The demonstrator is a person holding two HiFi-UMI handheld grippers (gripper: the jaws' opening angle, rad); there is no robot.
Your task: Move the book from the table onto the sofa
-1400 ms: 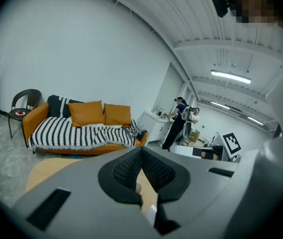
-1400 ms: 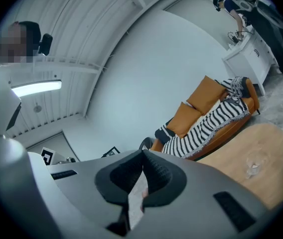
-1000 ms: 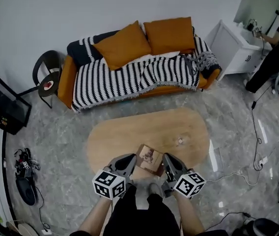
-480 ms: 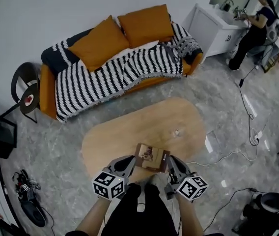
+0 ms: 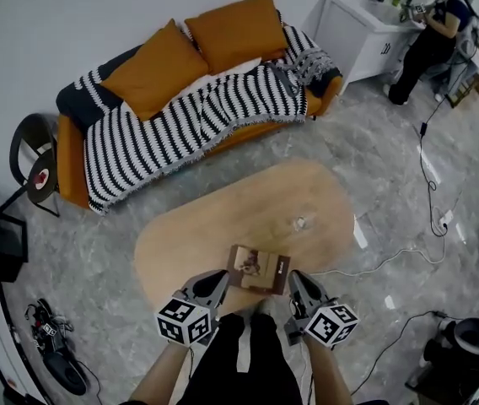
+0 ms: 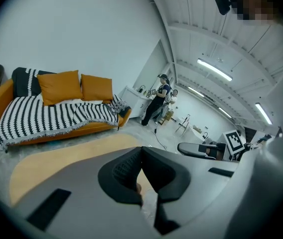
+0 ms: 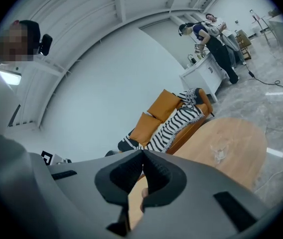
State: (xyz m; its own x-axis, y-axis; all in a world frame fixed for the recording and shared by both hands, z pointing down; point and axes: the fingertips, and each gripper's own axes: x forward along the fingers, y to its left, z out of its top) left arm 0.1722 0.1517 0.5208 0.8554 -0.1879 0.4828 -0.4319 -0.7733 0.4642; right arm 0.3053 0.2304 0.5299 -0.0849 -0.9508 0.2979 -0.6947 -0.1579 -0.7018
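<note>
The book (image 5: 259,268), a flat rectangle with a brown pictured cover, lies at the near edge of the oval, pale wood table (image 5: 248,201), between the two grippers. The left gripper (image 5: 220,277) sits just beside its left edge and the right gripper (image 5: 297,278) beside its right. Each has its ribbed black pads (image 6: 124,169) pressed together on nothing. Whether they touch the book I cannot tell. Farther off stands an orange sofa (image 5: 71,163) under a black-and-white striped knitted blanket (image 5: 180,116), with two plump orange cushions (image 5: 151,70).
</note>
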